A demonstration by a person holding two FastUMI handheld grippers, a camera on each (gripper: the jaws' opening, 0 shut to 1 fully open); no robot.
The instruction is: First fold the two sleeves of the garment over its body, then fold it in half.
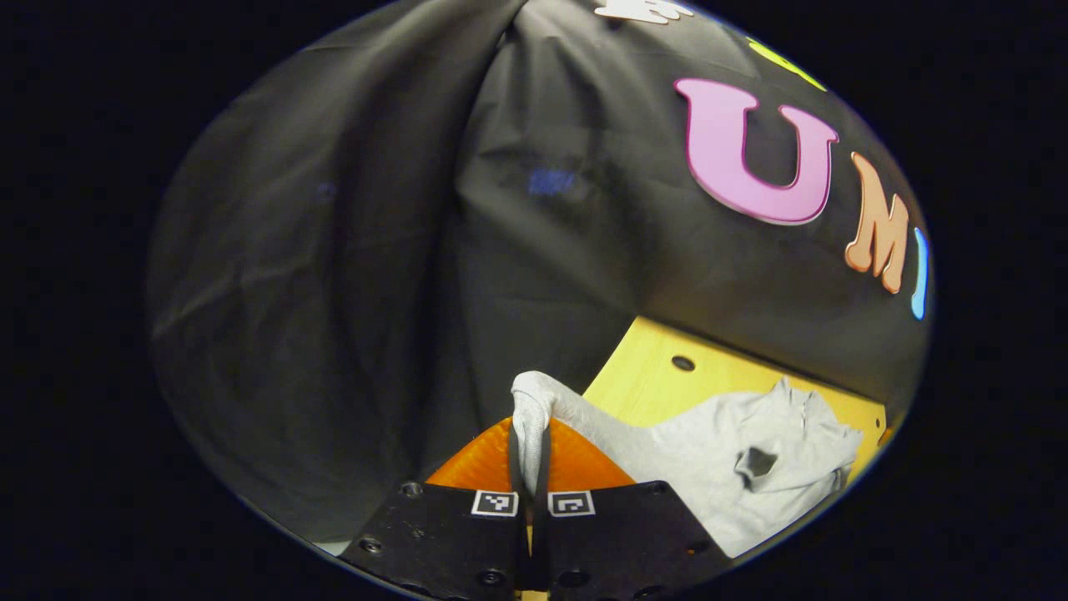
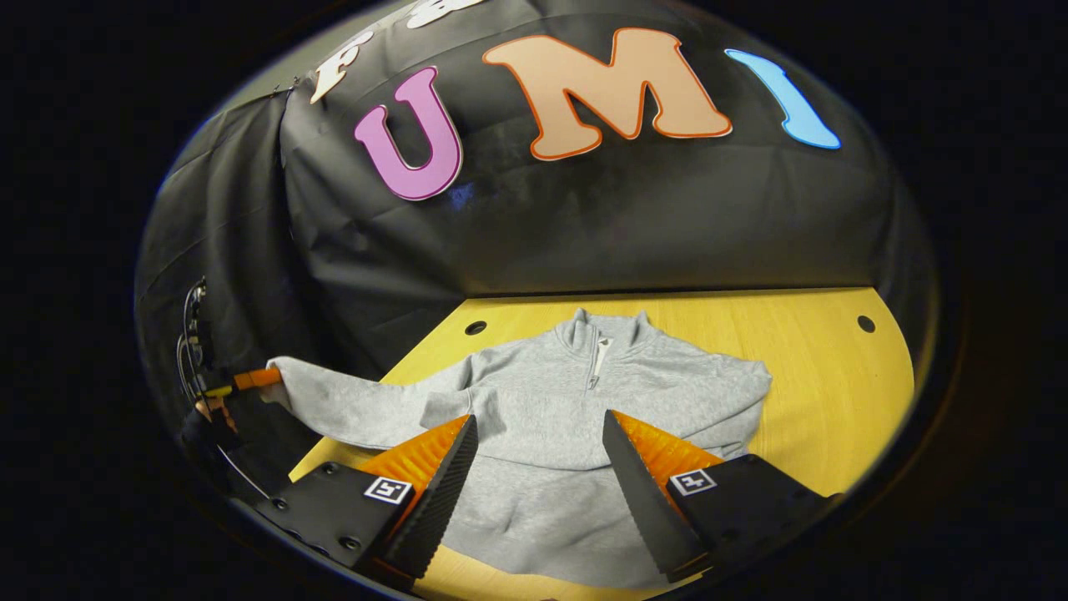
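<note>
The grey sweatshirt point(image 2: 542, 417) is lying face up on the yellow counter point(image 2: 834, 376), collar toward the booth wall. One sleeve point(image 2: 334, 401) is being held out past the counter edge, lifted clear of the surface. In the left gripper view, the left claw point(image 1: 530, 467) is seen pressed together on the cuff point(image 1: 530, 409), with cloth bunched between both fingers. The right claw point(image 2: 534, 467) is being held spread above the sweatshirt body, gripping nothing.

Risks are being judged as follows. The cuff is being held by a small pinch of cloth only, so it is likely to slip free if the sleeve is swung quickly. Since the body is not being pinned by the right claw, the whole sweatshirt may be dragged sideways or off the counter. The sleeve may also land twisted.

No brand, label or legible writing is being detected on the sweatshirt. Small square markers are being noted on the claws, bearing no readable text.
</note>
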